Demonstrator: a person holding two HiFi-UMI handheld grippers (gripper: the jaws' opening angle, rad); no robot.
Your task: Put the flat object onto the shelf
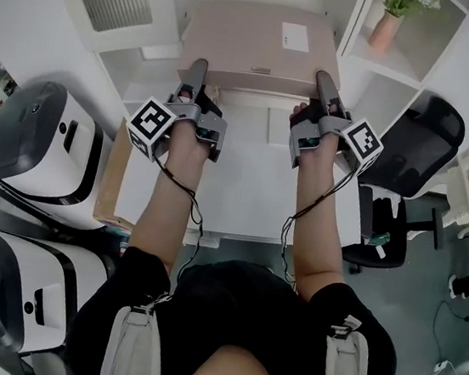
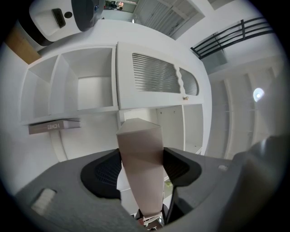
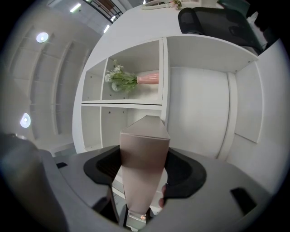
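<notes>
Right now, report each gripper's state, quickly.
The left gripper is closed on the flat box, at its left edge.
The right gripper is closed on the same flat box, at its right edge.

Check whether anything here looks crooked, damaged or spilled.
Nothing stands out. The box looks level, with the left tongs and the right tongs clamped on its left and right sides. The vase stands upright on the shelf, and nothing looks spilled or damaged.

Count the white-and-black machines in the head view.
2. Upper machine left of the desk; lower machine at the picture's bottom left, partly cropped. More may sit out of frame.
</notes>
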